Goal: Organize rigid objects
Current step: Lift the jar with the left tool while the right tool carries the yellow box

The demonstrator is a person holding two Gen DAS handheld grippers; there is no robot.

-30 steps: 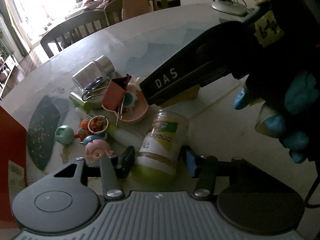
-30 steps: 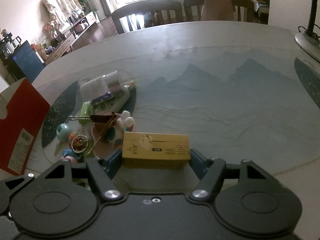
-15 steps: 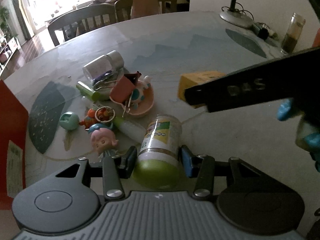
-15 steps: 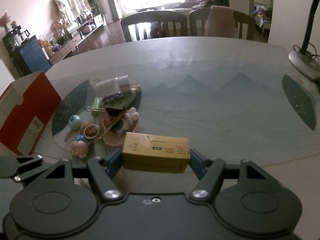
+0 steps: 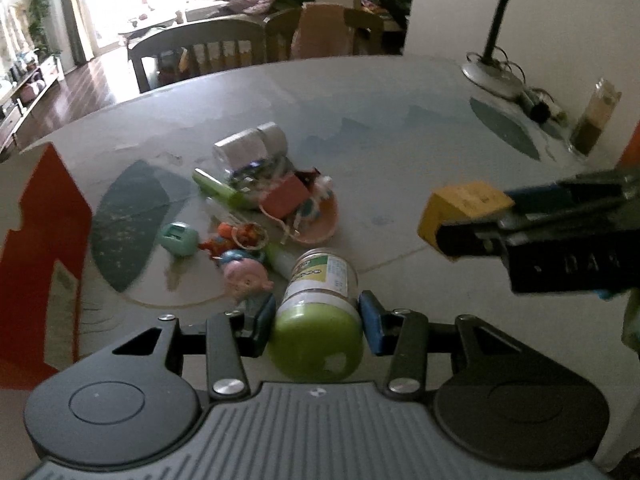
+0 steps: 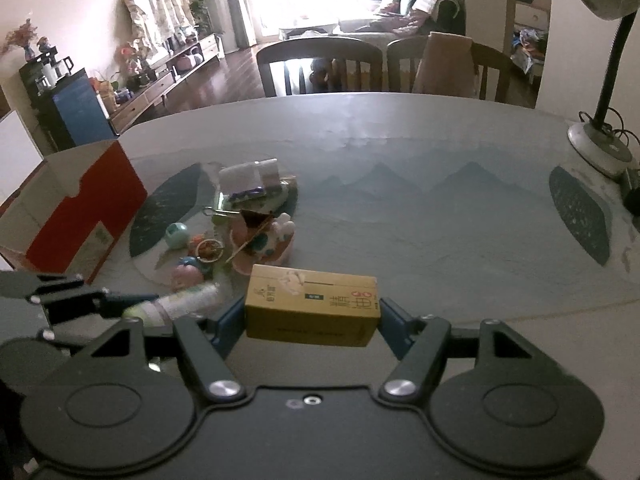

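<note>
I'm gripping the green-lidded jar [image 5: 320, 312] in my left claw [image 5: 316, 320] and the yellow carton [image 6: 312, 306] in my right claw [image 6: 312, 320], both raised beside the red box [image 6: 76, 216], probably their destination.

Left wrist view. The left gripper [image 5: 318, 320] clamps a green-lidded jar [image 5: 320, 312] between its pads, lid toward the camera, the jar lifted clear of the table [image 5: 380, 128]. At right, the right gripper [image 5: 472, 220] enters from the edge, holding a yellow box [image 5: 460, 204] in the air. On the table beyond lies a cluster: a pink pig figure [image 5: 246, 278], a teal round toy [image 5: 178, 236], an orange keyring toy [image 5: 240, 238], a pink dish [image 5: 316, 224] with a red clip [image 5: 284, 198] on it, and a clear bottle [image 5: 250, 152] on its side. A red carton [image 5: 40, 260] stands at left. A lamp base [image 5: 490, 74] and a glass jar [image 5: 596, 120] sit at far right.
</note>
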